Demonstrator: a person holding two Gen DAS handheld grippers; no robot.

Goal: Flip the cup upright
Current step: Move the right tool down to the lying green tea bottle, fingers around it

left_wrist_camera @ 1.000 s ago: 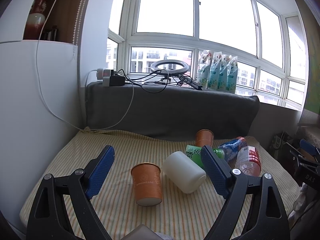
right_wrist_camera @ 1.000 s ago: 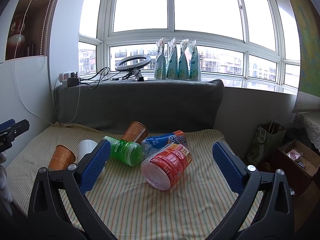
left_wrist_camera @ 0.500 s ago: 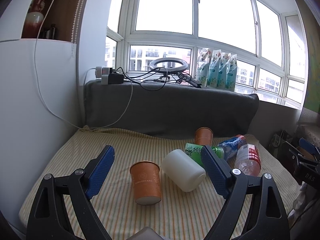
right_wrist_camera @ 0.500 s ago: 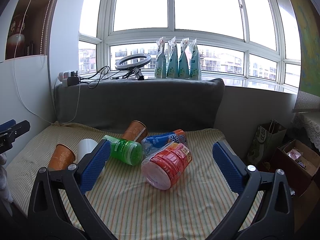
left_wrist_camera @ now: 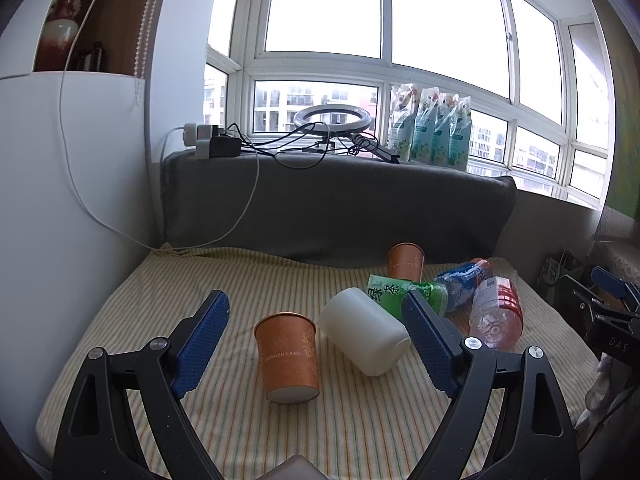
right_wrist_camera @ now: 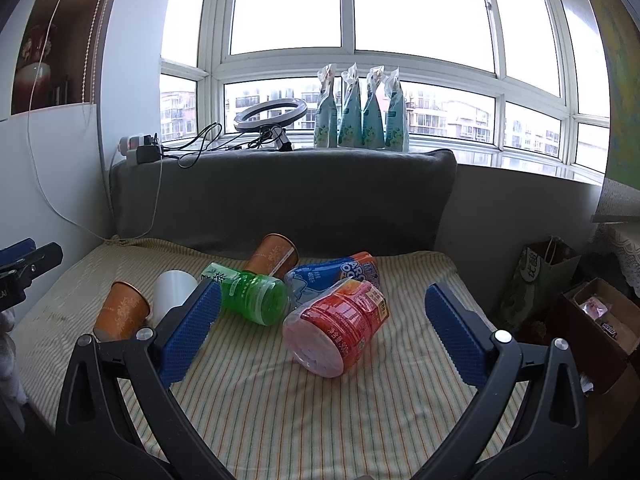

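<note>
An orange paper cup (left_wrist_camera: 287,358) stands upright on the striped cloth, between the fingers of my open, empty left gripper (left_wrist_camera: 316,344); it also shows in the right wrist view (right_wrist_camera: 120,316). A white cup (left_wrist_camera: 363,336) lies on its side just right of it, also seen in the right wrist view (right_wrist_camera: 173,294). A second orange cup (left_wrist_camera: 405,262) leans against the bottles at the back, tilted in the right wrist view (right_wrist_camera: 272,256). My right gripper (right_wrist_camera: 320,332) is open and empty, in front of a red bottle (right_wrist_camera: 340,328).
A green bottle (right_wrist_camera: 252,296), a blue bottle (right_wrist_camera: 336,276) and the red bottle lie in a heap at the middle right. A grey cushion (left_wrist_camera: 336,208) backs the table. A white wall (left_wrist_camera: 60,200) stands at the left. A bag (right_wrist_camera: 536,280) and boxes sit right.
The left gripper has shifted slightly, so the orange cup sits a little more to the left between its fingers. The right view is unchanged.
</note>
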